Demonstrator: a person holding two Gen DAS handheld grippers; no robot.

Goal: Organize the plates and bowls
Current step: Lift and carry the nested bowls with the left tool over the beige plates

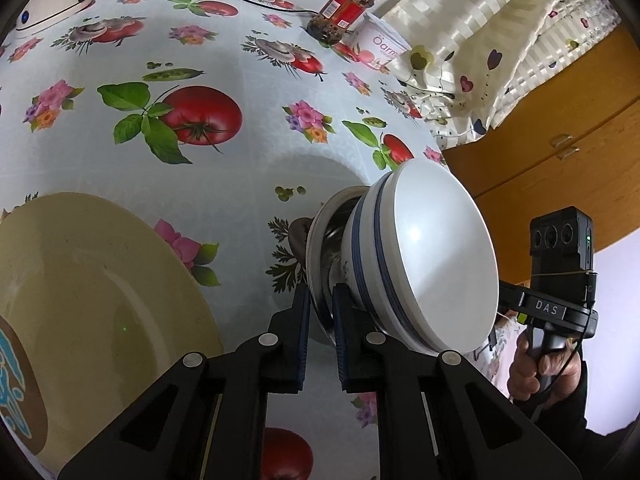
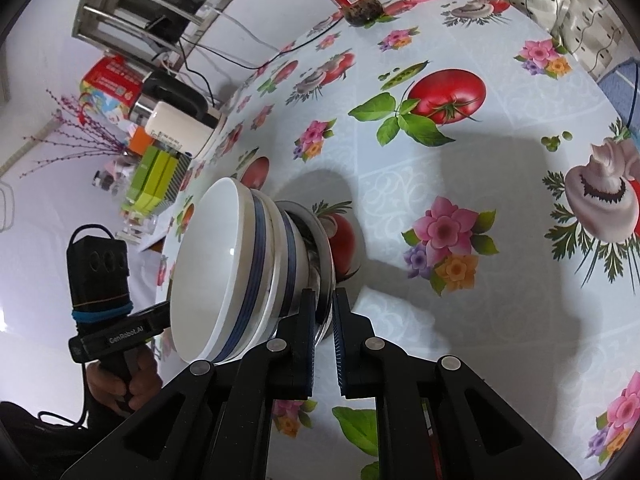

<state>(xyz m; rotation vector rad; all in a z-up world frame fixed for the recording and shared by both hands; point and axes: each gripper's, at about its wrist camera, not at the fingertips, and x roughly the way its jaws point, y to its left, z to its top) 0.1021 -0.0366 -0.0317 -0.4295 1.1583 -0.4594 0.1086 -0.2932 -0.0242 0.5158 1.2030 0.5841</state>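
While both grippers, left [image 1: 320, 312] & right [image 2: 323, 312], pinch the steel rim mid-frame, we note: stacked bowls [image 1: 420, 260] may slide off w/ uneven lift.

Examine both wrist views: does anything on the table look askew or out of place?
Yes. The bowl stack is tipped on its side, openings facing sideways, with the left claw and right claw both clamped on the metal bowl's rim. The jar appears upright.
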